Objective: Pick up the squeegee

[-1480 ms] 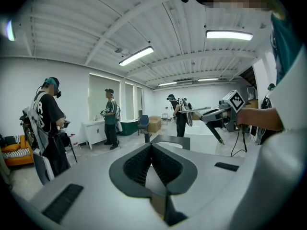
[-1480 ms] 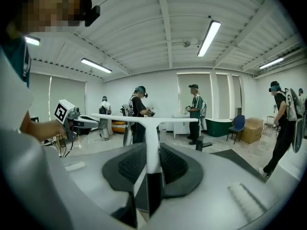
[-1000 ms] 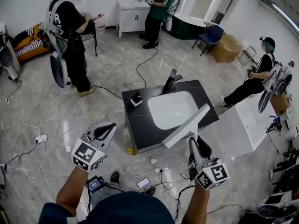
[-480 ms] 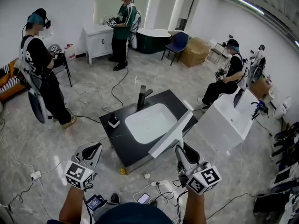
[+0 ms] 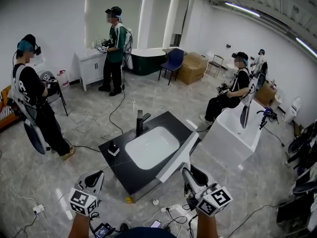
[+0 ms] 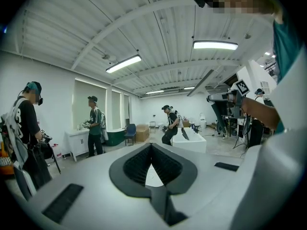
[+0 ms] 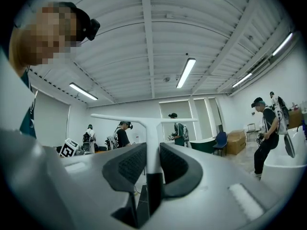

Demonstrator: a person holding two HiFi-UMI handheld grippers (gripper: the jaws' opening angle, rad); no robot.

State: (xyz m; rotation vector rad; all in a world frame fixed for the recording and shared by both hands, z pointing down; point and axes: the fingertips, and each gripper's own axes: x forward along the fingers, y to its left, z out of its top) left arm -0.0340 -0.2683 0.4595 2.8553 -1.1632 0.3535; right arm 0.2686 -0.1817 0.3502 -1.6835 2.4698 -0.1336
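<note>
Now squeegee (image 5: 177, 157) clamped in right tool (image 5: 186, 171), seemingly airborne.

Black counter (image 5: 119, 166), white basin (image 5: 151, 148), faucet (image 5: 140, 121), small box (image 5: 113, 149)

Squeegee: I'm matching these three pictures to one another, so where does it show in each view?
Head view: squeegee, lower centre, over the sink counter's near edge, in the right hand-held gripper.
Left gripper view: probably the grey slanted bar, upper right.
Right gripper view: centre, handle between the jaws.
Shared landmark: blue chair.
</note>
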